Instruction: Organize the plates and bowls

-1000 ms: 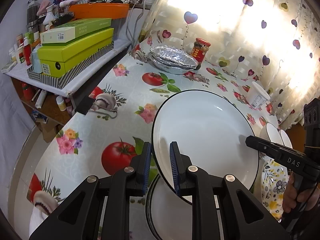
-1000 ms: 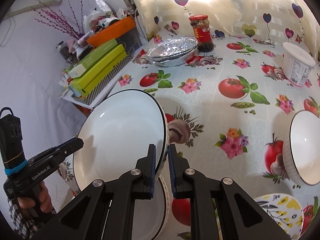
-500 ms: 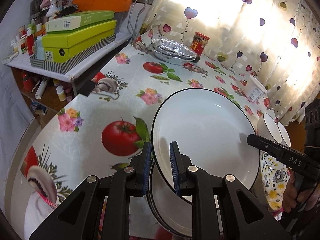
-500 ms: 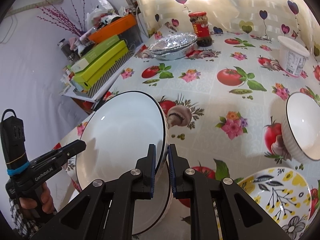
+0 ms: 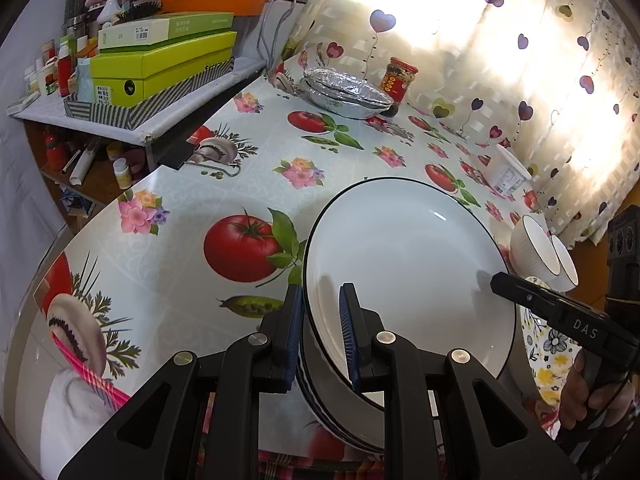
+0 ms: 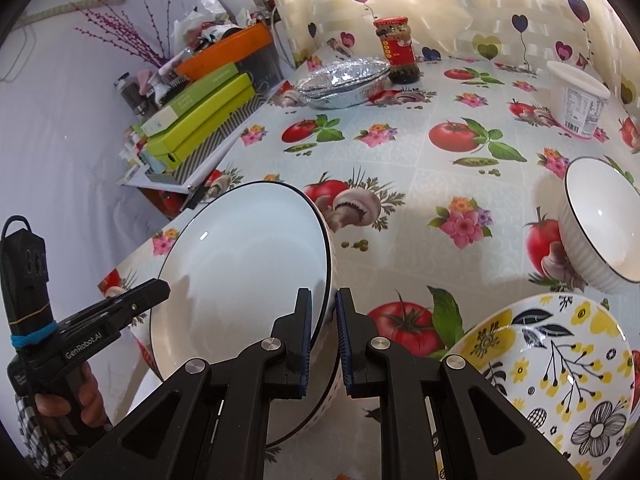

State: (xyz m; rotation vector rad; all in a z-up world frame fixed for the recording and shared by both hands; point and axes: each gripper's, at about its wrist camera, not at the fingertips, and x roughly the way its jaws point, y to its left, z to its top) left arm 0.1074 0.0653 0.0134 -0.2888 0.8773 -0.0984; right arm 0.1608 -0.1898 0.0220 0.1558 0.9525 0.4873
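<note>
You've swung the plate (image 5: 408, 264) in low over the stack (image 5: 332, 412), left tool (image 5: 320, 332) and right tool (image 6: 323, 332) both clamped on its rim, ready to set down.

Bare tablecloth (image 6: 400, 152) mid-table; floral plate (image 6: 560, 364), white bowl (image 6: 600, 232) crowd right.

Plate (image 5: 412, 264): white, thin black rim line. Bowl (image 6: 600, 224): white, ribbed outside, dark rim. Second plate (image 6: 560, 364): yellow and black flowers on white. Worktop (image 6: 400, 152) cloth: pale, red tomatoes, pink flowers, mushrooms. Jar (image 6: 398, 50): red lid and label. Boxes (image 5: 160, 64): lime green. Tool (image 5: 320, 328) pads: blue.
</note>
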